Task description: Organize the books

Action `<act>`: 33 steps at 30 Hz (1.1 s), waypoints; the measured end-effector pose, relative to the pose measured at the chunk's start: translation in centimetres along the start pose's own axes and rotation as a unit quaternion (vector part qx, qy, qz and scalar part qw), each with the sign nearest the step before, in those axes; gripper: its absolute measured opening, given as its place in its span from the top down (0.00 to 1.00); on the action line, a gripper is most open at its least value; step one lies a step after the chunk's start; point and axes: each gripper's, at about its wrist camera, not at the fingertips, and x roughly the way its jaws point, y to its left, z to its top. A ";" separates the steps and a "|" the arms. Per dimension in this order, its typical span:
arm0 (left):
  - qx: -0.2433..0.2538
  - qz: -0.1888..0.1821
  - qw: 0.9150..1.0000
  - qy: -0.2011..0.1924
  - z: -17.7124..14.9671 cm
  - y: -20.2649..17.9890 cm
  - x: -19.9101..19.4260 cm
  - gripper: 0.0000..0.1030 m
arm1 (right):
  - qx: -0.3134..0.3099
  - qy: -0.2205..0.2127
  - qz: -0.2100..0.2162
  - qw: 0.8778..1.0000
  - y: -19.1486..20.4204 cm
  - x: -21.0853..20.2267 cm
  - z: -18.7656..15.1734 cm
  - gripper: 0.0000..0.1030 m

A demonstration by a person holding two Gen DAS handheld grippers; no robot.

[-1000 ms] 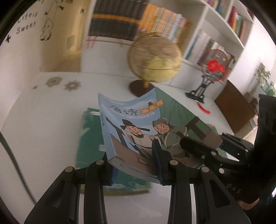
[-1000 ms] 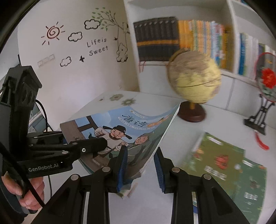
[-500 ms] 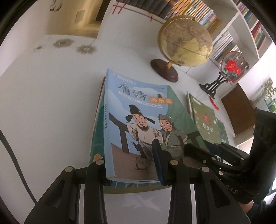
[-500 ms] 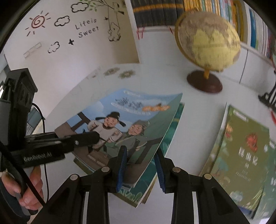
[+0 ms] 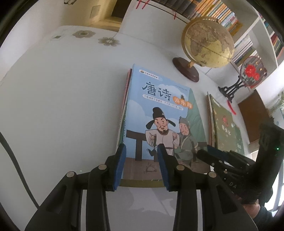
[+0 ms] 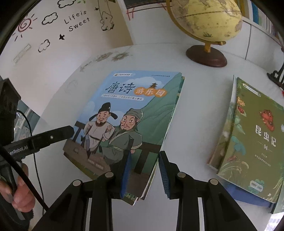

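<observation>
The blue picture book point(image 5: 159, 110) point(image 6: 134, 106) lies flat on a low stack of books point(image 5: 127, 88) on the white table point(image 5: 62, 106). My left gripper point(image 5: 142, 165) straddles its near left corner. One pad rests over the cover and the other pad point(image 5: 120, 165) shows bare beside the edge. Its jaws are opening with the corner between them. My right gripper point(image 6: 144, 172) is shut on the book's near right corner, with one pad on the cover and the other at the edge. A finger point(image 5: 209, 152) of the right gripper lies on the cover.
A second stack topped by a green insect book point(image 6: 252, 135) point(image 5: 225, 124) lies to the right. Behind stand a globe point(image 5: 207, 42), a round fan ornament point(image 5: 252, 74) and full bookshelves point(image 5: 204, 7). A black cable point(image 5: 16, 160) hangs at the left. A hand point(image 6: 19, 193) holds the left gripper.
The blue book came down from a tilted hold in the air and now lies flat on the stack. Both grippers sank with it. The left gripper's outer pad now shows beside the book's edge.
</observation>
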 end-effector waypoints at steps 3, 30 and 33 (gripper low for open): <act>0.006 -0.005 1.000 0.006 -0.3 -0.6 -0.1 0.68 | -0.009 0.001 -0.009 1.000 0.2 0.1 -0.2 0.70; 0.206 -0.056 0.976 0.035 -5.2 -18.7 -0.9 0.60 | 0.121 -0.008 -0.059 0.991 -7.0 -11.5 -9.7 0.70; 0.239 -0.041 0.970 0.018 -6.1 -21.0 -1.4 0.60 | 0.140 -0.014 -0.070 0.988 -8.1 -13.2 -10.9 0.70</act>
